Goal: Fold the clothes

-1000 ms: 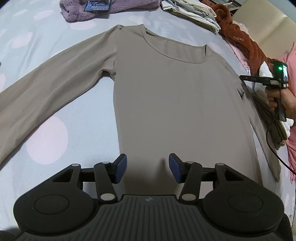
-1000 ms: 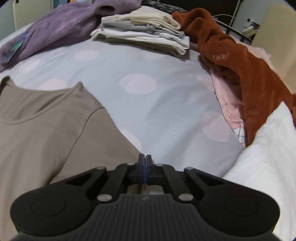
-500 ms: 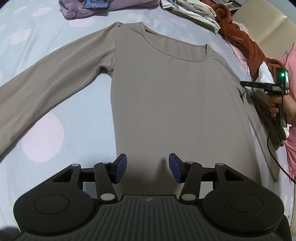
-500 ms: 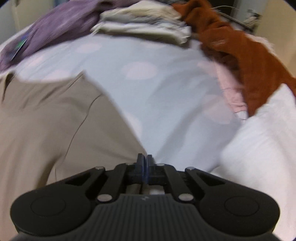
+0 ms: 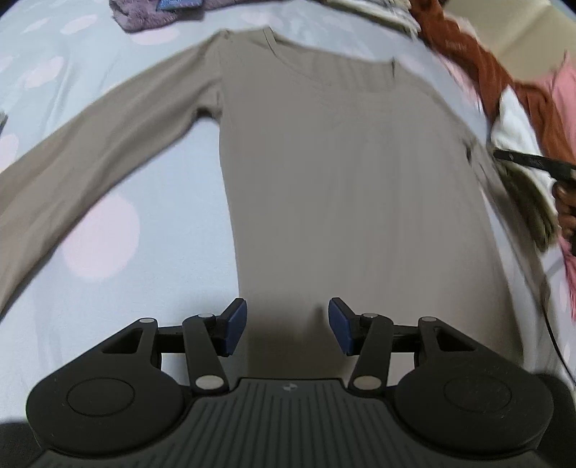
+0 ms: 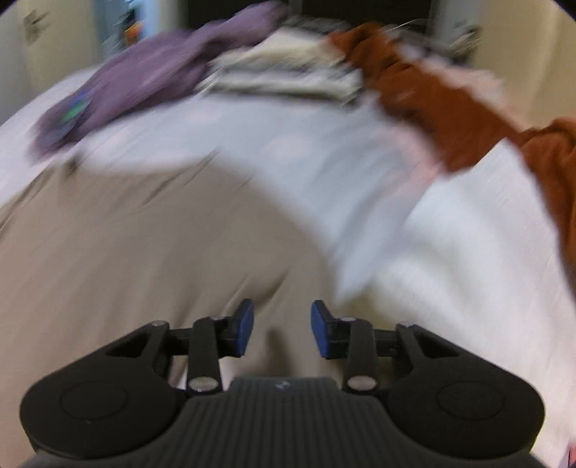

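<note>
A taupe long-sleeved shirt (image 5: 342, 172) lies flat on the polka-dot bedsheet (image 5: 97, 230), neckline far, left sleeve (image 5: 90, 154) stretched out to the left. My left gripper (image 5: 284, 325) is open and empty, just above the shirt's hem area. My right gripper (image 6: 282, 329) is open and empty over the shirt's right side (image 6: 144, 252); its view is blurred by motion. It also shows in the left wrist view (image 5: 525, 163) at the shirt's right edge, held by a hand.
A purple garment (image 5: 144, 10) with a phone on it lies at the far edge. Folded pale clothes (image 6: 284, 75), a rust-brown garment (image 6: 432, 97) and a white cloth (image 6: 468, 259) lie far and right.
My right gripper has opened, letting go of the shirt's right edge, and is moving fast. My left gripper has moved in slightly over the shirt, still open.
</note>
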{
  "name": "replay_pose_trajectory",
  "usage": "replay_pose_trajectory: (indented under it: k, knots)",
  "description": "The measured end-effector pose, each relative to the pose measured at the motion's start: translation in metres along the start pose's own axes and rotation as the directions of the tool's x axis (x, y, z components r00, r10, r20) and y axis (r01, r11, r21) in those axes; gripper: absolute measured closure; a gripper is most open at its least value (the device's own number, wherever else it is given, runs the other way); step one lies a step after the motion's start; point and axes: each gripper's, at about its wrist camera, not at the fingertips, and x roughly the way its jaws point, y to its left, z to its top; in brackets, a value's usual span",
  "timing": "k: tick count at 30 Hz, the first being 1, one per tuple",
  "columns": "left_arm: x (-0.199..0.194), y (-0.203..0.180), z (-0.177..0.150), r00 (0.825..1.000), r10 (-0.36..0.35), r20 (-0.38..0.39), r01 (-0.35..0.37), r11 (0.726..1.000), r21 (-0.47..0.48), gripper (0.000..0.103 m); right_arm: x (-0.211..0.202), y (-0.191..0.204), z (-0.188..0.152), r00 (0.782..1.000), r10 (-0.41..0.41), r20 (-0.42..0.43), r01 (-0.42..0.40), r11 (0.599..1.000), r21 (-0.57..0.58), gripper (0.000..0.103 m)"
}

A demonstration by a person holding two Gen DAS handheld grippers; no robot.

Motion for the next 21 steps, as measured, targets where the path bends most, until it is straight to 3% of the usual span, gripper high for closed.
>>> replay_pose_trajectory:
  k: [2, 5, 10, 15, 17, 18, 19, 21]
  knots:
    - [-0.005, -0.003, -0.016, 0.999, 0.006, -0.035, -0.005, 1.000, 0.001, 0.055, -0.019, 0.015, -0.029, 0.996, 0.041, -0.082, -0.043, 0.999, -0.025, 0.058]
    - [-0.010, -0.002, -0.040, 0.996, 0.023, -0.082, -0.025, 0.999, -0.028, 0.055, -0.042, 0.024, -0.074, 0.974, 0.121, -0.193, -0.116, 0.993, 0.035, 0.055]
    - [-0.014, -0.003, -0.073, 0.988, 0.062, -0.141, -0.070, 0.996, -0.049, 0.052, -0.064, 0.048, -0.139, 0.904, 0.240, -0.355, -0.206, 0.970, 0.130, 0.049]
    - [0.000, -0.006, -0.095, 0.974, 0.043, -0.222, -0.053, 0.998, -0.039, 0.049, -0.071, 0.057, -0.170, 0.872, 0.232, -0.432, -0.172, 0.970, 0.174, 0.048]
    - [0.009, -0.006, -0.101, 0.966, 0.068, -0.249, -0.077, 0.997, -0.027, 0.049, -0.072, 0.059, -0.176, 0.874, 0.204, -0.441, -0.145, 0.976, 0.163, 0.070]
    - [0.010, -0.007, -0.102, 0.963, 0.078, -0.258, -0.086, 0.996, -0.017, 0.053, -0.074, 0.056, -0.177, 0.877, 0.205, -0.435, -0.142, 0.975, 0.172, 0.099]
    - [0.010, -0.008, -0.101, 0.960, 0.088, -0.265, -0.092, 0.996, -0.005, 0.058, -0.076, 0.054, -0.178, 0.879, 0.206, -0.430, -0.140, 0.974, 0.181, 0.101]
    - [0.009, -0.010, -0.101, 0.955, 0.106, -0.278, -0.105, 0.994, 0.019, 0.084, -0.082, 0.050, -0.179, 0.883, 0.211, -0.419, -0.140, 0.971, 0.194, 0.101]
